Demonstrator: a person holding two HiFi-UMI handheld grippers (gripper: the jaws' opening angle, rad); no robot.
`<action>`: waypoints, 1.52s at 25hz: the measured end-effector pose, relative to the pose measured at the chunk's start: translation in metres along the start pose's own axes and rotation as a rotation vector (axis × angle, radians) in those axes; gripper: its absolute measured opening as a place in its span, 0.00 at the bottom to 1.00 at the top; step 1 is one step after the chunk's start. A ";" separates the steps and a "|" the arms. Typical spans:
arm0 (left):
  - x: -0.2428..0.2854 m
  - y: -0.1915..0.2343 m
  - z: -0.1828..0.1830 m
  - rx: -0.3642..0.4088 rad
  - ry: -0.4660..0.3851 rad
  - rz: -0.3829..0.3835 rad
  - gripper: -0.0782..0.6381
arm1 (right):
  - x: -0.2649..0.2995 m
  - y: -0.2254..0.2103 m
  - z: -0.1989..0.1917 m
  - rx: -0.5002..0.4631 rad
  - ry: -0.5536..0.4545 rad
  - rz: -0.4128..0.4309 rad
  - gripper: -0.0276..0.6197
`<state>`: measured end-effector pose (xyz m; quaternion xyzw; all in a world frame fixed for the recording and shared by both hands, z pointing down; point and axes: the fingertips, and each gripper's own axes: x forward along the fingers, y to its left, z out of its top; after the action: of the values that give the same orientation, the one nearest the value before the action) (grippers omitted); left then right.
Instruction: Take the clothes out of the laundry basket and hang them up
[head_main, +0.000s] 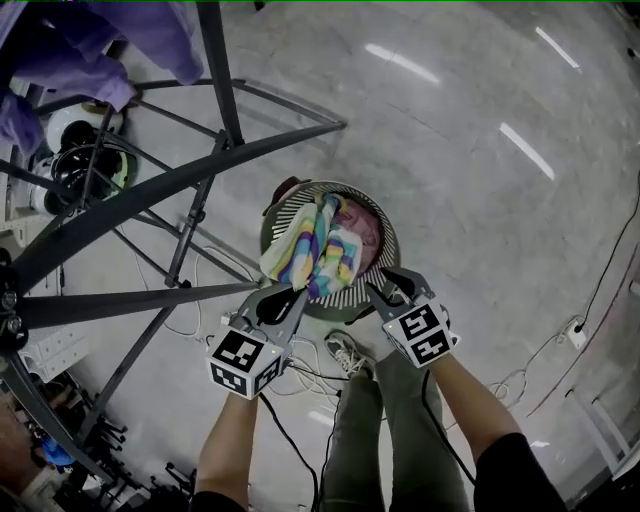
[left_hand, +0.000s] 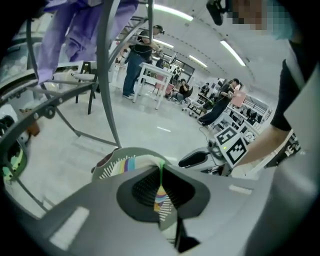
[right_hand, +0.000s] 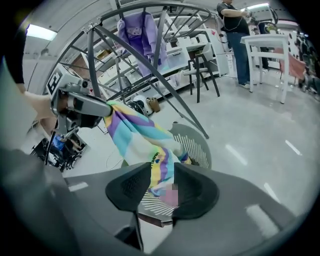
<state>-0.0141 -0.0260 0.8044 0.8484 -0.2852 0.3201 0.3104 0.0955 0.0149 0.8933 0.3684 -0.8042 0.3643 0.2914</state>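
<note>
Polished grey floor (head_main: 480, 200) of a big workshop lies under everything, w/ a dark metal drying rack (head_main: 150, 190) standing at the person's left. One purple garment (head_main: 150, 35) hangs on the top of this rack, so part of the job looks done.

Below the person stands the round grey slatted laundry basket (head_main: 385, 240). A pastel striped cloth (head_main: 315, 245) is lifted partly out of it, its lower part touching the rim, and a pink cloth (head_main: 358, 222) lies deeper inside, so at least two pieces are left.

The left gripper (left_hand: 161, 172) has its jaws pressed together on a thin edge of the pastel striped cloth, i.e. it carries the weight of the cloth. The right gripper (right_hand: 161, 180) has its jaws spread. The cloth shows in the gap between them, but the pads do not seem to press on it, and from the head view this gripper is just beside the cloth, near the basket rim.

My judgement: the task is approx. in the middle. The striped piece is picked up but not yet on the rack, and prob. the right side must take a second edge first. After that comes the pink one.
</note>
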 end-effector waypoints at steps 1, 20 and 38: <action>-0.009 -0.003 0.004 0.016 -0.005 0.000 0.13 | 0.001 0.002 0.000 -0.004 0.005 0.004 0.25; -0.111 -0.036 0.037 0.112 -0.120 0.023 0.13 | -0.001 0.109 0.070 -0.399 -0.095 0.179 0.07; -0.112 -0.068 -0.043 -0.134 0.000 0.044 0.23 | -0.132 0.148 0.139 -0.278 -0.344 0.188 0.06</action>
<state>-0.0546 0.0797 0.7261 0.8192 -0.3247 0.3070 0.3595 0.0223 0.0228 0.6628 0.3049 -0.9151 0.2077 0.1628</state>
